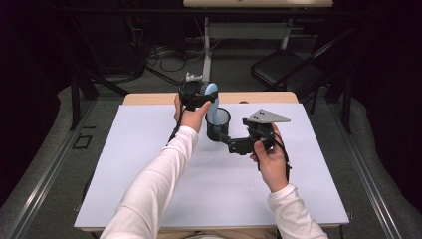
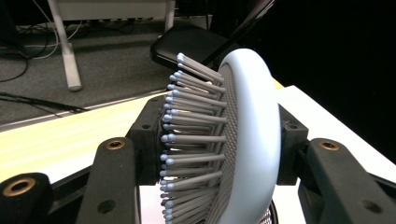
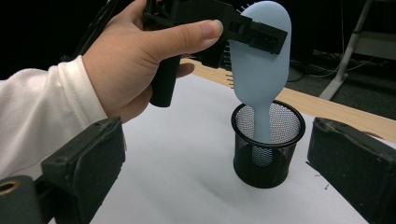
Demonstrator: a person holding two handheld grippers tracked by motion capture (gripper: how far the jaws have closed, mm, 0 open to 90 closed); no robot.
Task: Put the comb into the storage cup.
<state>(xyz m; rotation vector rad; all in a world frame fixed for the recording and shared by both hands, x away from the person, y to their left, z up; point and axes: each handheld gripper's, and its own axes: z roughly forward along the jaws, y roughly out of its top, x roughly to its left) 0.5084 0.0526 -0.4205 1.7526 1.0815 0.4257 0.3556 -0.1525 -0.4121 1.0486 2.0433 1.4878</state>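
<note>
While the left tool (image 1: 198, 94) clamps the head of the pale blue hairbrush (image 3: 259, 65), its jaws pressed on bristle side and back, the step in hand looks like standing the brush in the black mesh cup (image 3: 268, 144). That cup sits on the white worktop (image 1: 149, 164) at about 12 o'clock from centre. Handle down, head at 12, the brush's long axis is near upright, its handle already inside. Next, probably: ease open and lift clear. The right tool (image 1: 230, 141) waits wide open beside the cup.
</note>
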